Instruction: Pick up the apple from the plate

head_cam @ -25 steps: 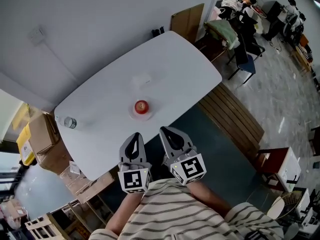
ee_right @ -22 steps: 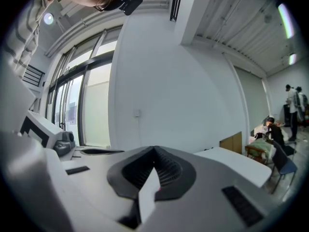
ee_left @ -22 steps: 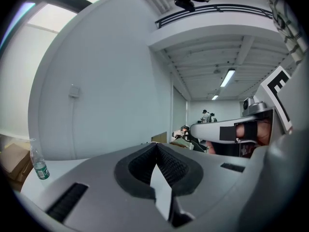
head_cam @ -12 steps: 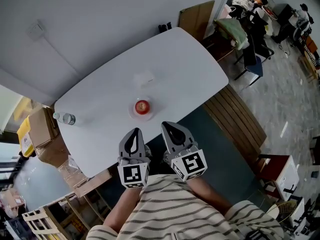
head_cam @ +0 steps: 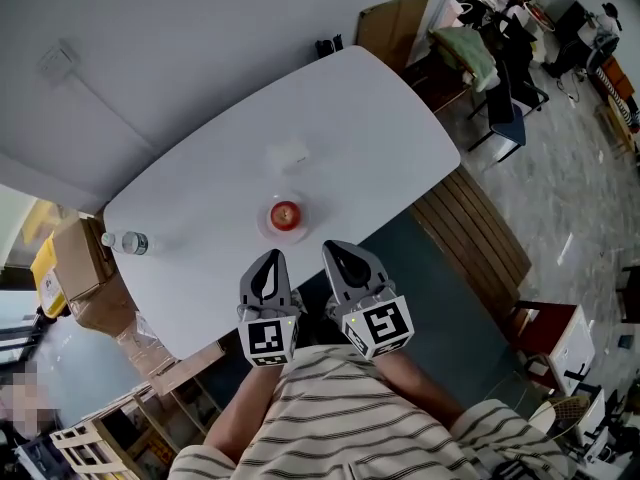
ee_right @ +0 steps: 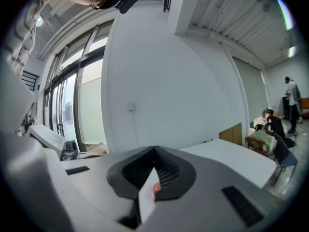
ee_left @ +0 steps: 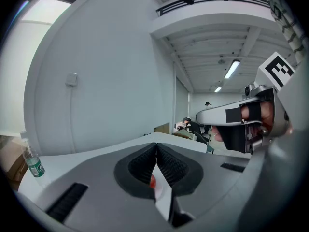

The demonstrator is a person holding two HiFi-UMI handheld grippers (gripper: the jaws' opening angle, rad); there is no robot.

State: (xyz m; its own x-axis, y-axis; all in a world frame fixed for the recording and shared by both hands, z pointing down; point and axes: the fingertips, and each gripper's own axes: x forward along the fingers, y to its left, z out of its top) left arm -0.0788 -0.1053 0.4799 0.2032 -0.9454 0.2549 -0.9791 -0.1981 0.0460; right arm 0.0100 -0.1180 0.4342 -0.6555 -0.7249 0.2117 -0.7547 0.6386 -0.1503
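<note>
**Red apple [head_cam: 285,213] on its plate [head_cam: 267,227], with both grippers closed, empty and short of it.**

We see the apple, round and red with a paler top, in the middle of a small pale plate. The plate sits toward the near edge of the white table [head_cam: 350,118]. The left gripper [head_cam: 272,255] and right gripper [head_cam: 331,247] hang side by side on the near side of the plate, their tips showing over the table's near edge. Each has its jaws brought together at the tips, with nothing held (each gripper's own view shows only a sliver of red through the slit below its tips). The apple lies beyond them, between the two tips and closer to the left one, touching neither. A clear water bottle [head_cam: 128,242] stands at the table's left end, well apart from the plate.
</note>
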